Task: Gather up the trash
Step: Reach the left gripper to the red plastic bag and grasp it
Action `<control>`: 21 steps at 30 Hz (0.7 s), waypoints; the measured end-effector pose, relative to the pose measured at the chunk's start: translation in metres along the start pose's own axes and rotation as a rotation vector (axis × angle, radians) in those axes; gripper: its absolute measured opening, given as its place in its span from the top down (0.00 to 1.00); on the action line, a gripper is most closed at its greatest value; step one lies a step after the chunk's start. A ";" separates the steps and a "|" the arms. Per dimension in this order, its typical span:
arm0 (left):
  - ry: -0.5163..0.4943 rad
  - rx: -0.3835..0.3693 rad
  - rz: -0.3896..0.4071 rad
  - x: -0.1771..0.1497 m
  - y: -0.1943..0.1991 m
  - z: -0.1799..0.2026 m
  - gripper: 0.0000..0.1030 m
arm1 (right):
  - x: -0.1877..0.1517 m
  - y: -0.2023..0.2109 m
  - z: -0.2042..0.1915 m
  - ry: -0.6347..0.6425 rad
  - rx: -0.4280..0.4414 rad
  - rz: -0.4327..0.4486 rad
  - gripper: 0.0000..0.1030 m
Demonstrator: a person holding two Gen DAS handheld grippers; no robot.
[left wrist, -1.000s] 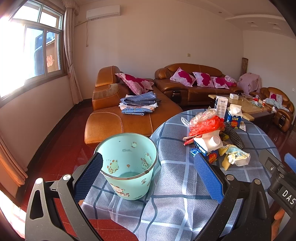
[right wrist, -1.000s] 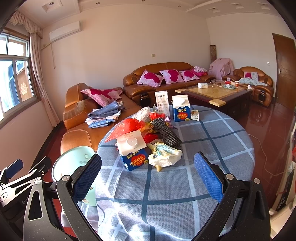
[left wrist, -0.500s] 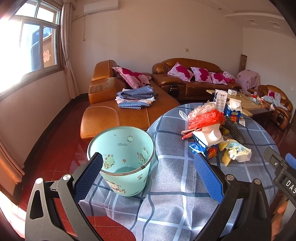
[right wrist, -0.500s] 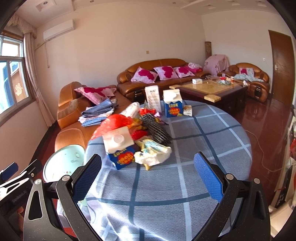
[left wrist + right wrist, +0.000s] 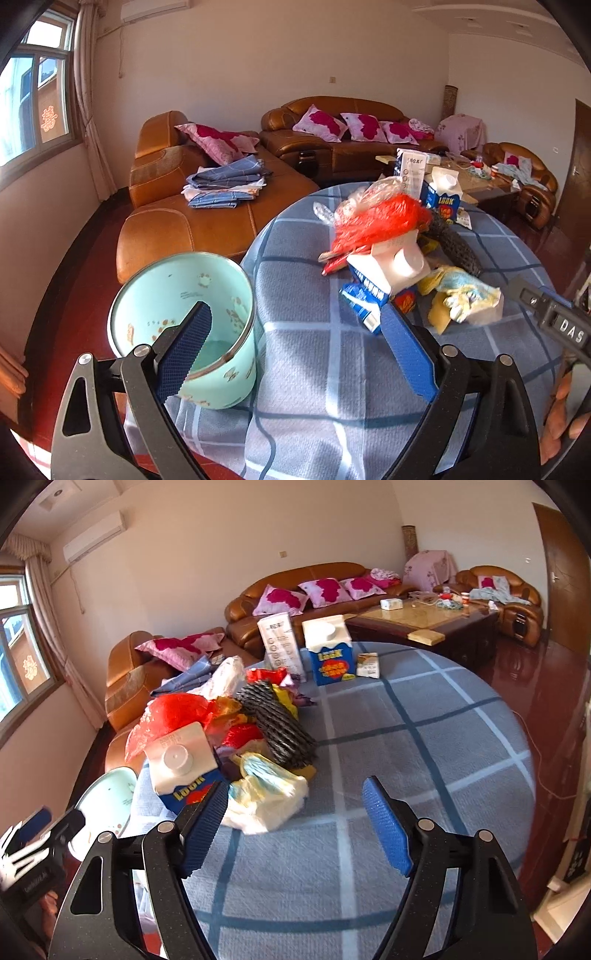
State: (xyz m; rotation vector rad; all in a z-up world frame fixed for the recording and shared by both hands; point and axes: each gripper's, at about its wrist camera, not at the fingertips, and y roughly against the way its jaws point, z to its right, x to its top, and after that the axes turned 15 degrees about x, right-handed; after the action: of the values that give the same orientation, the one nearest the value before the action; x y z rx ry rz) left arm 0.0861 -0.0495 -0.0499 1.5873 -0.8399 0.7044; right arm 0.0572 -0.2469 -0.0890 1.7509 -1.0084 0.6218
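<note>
- A heap of trash lies on the round bench under a blue checked cloth: a red plastic bag, a black mesh sleeve, a crumpled pale wrapper and a tipped blue-and-white carton.
- A mint-green bin with cartoon prints stands at the bench's near-left edge, just beside the heap.
- A second carton stands upright at the far side, next to a white box and a small packet.
- The left claw hangs spread, its jaws having just been closing slightly, one finger over the bin's mouth, nothing between them.
- The right claw is likewise apart and has just been narrowing, empty, the wrapper just ahead of its left finger.
- Brown leather sofas with pink cushions fill the background.
</note>
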 end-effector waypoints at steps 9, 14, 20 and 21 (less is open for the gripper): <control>-0.117 -0.135 0.047 0.062 -0.042 0.078 0.06 | 0.002 -0.049 0.009 -0.038 0.046 -0.139 0.37; -0.146 -0.113 0.004 0.070 -0.067 0.103 0.15 | -0.004 -0.050 0.015 -0.070 0.098 -0.163 0.57; -0.140 -0.217 -0.061 0.064 -0.080 0.106 0.70 | -0.002 -0.030 0.015 -0.085 0.145 -0.130 0.99; -0.136 -0.222 -0.062 0.064 -0.080 0.104 0.72 | -0.001 -0.025 0.014 -0.087 0.146 -0.118 0.99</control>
State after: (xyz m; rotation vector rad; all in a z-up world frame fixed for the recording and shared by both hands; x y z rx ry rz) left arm 0.1876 -0.1536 -0.0603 1.4656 -0.9310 0.4463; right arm 0.0776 -0.2554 -0.1076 1.9655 -0.9306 0.5605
